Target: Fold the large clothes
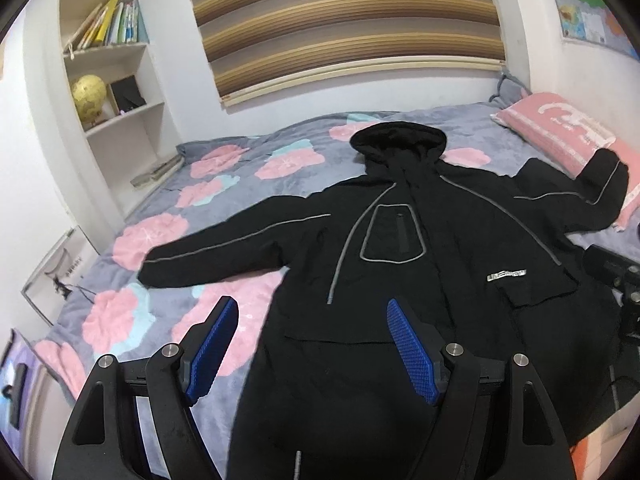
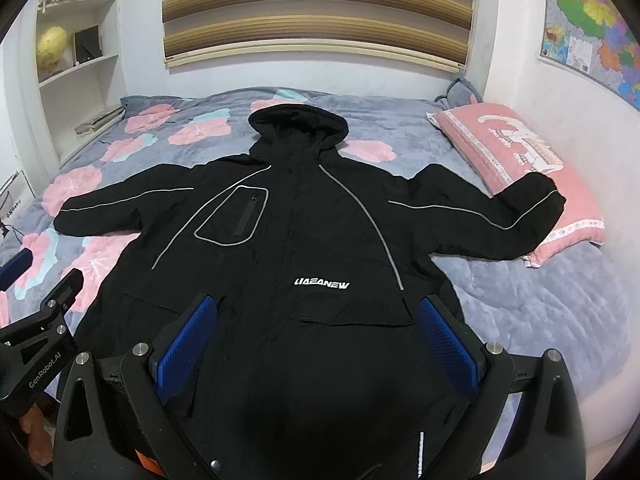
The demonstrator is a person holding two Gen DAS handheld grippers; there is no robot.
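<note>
A black hooded jacket (image 1: 404,248) (image 2: 304,240) with grey piping lies flat, front up, on the bed, both sleeves spread wide and the hood toward the far wall. Its right sleeve end (image 2: 536,196) rests on the pink pillow. My left gripper (image 1: 312,312) hovers open above the jacket's lower left edge, its left pad (image 1: 212,352) over the bedspread. Open too, my right gripper (image 2: 318,312) hangs above the lower front, below the white logo (image 2: 322,283). Nothing is between either pair of fingers. The left gripper (image 2: 36,320) also shows in the right wrist view.
The bed has a grey bedspread with pink flowers (image 1: 132,240) (image 2: 540,292). A pink pillow (image 1: 560,132) (image 2: 516,148) lies at the far right. White bookshelves with books and a globe (image 1: 90,92) stand on the left, a striped blind (image 1: 344,20) behind, a wall map (image 2: 592,20) on the right.
</note>
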